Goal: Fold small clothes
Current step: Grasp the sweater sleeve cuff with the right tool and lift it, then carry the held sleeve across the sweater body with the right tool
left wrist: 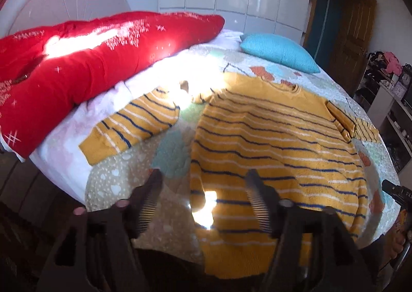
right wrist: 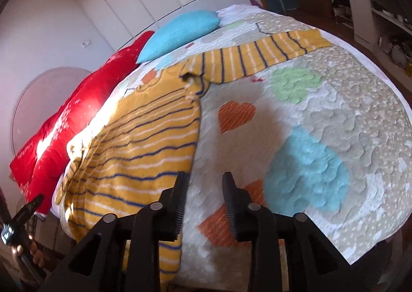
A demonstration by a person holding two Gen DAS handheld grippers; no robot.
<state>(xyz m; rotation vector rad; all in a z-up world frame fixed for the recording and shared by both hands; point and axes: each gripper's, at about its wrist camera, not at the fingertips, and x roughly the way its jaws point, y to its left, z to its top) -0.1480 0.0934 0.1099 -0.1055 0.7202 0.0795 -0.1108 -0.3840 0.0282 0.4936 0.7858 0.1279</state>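
Below both grippers, sweater hem cut off.

My left gripper points downward, its jaws spread wide with nothing between them, fingertips of my hand curled by its left arm. My right gripper tilts down likewise, jaws parted narrowly and empty.

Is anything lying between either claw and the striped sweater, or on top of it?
Nothing visible. The striped sweater lies spread flat on the quilt, bare on top. The left claw and right claw stand open over its hem corners. Both pillows sit well beyond it.
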